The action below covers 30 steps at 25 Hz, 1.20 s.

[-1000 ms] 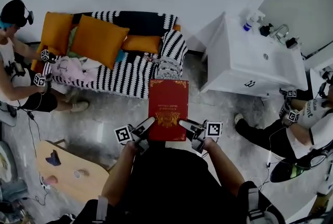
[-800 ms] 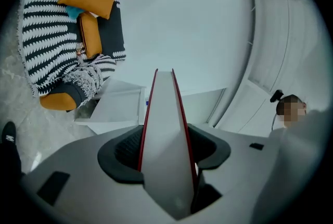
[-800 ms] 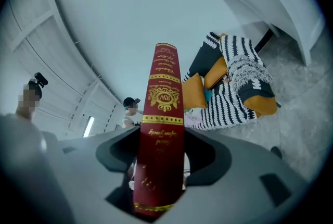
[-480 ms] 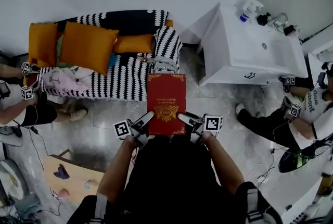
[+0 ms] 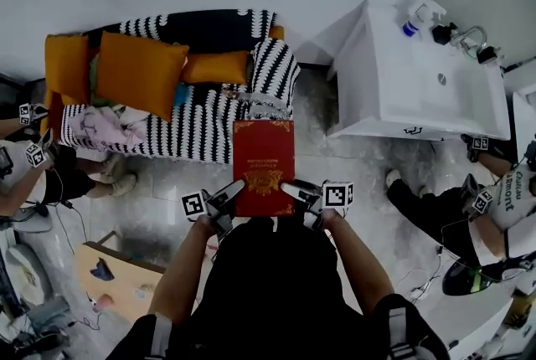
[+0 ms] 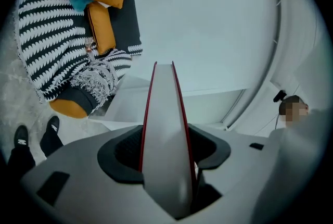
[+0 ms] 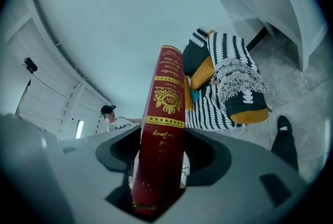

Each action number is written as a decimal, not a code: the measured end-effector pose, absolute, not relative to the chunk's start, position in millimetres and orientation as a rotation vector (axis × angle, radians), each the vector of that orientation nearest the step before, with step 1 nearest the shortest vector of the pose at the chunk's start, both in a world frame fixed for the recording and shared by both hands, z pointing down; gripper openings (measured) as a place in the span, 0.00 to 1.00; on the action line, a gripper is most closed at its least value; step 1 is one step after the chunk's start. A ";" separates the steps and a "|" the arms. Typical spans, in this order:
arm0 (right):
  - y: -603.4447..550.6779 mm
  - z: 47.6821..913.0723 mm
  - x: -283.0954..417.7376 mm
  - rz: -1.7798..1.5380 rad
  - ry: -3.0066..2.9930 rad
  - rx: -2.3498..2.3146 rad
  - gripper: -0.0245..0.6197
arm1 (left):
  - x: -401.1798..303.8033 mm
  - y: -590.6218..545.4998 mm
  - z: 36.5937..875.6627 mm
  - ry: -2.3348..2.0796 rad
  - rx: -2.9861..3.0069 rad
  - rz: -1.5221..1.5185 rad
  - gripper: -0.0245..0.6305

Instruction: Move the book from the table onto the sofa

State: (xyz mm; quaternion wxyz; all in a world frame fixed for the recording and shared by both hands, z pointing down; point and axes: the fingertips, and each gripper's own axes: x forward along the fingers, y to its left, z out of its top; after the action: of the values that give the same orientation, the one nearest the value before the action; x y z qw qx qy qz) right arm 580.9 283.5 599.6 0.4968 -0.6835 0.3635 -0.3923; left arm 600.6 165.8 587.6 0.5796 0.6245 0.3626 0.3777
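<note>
I hold a red book (image 5: 264, 164) with gold ornament flat in the air between both grippers, over the floor just short of the sofa. My left gripper (image 5: 232, 192) is shut on its near left edge, where the left gripper view shows the pale page edge of the book (image 6: 165, 134) between the jaws. My right gripper (image 5: 293, 191) is shut on the near right edge, gripping the gold-lettered spine of the book (image 7: 160, 139). The sofa (image 5: 205, 120) with its black-and-white striped cover lies just beyond the book's far end, also visible as the sofa (image 6: 57, 56) and the sofa (image 7: 229, 87).
Orange cushions (image 5: 138, 72) and a pink cloth (image 5: 99, 128) lie on the sofa's left part. A white cabinet (image 5: 419, 90) with a spray bottle (image 5: 417, 18) stands at right. People with marker cubes sit at left (image 5: 33, 174) and right (image 5: 494, 208). A wooden table (image 5: 113, 287) is at lower left.
The book and both grippers have moved nearer the sofa, its far edge now close to the striped cover. The grip on both sides is unchanged.
</note>
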 end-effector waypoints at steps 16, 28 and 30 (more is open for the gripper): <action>320.3 673.6 657.3 -1.170 0.860 -1.453 0.44 | 681.6 209.4 648.7 0.705 1.463 1.034 0.42; 308.1 756.5 709.6 -1.249 0.745 -1.473 0.44 | 736.0 197.2 748.6 0.729 1.526 1.173 0.44; 306.2 771.0 728.2 -1.238 0.735 -1.509 0.44 | 754.1 192.6 767.6 0.744 1.578 1.180 0.44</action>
State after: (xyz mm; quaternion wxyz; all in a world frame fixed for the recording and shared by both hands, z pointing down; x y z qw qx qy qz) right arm 728.2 306.2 771.0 0.5038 -0.6249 0.3045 -0.5128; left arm 754.1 192.6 767.6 0.4951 0.6511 0.3068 0.4867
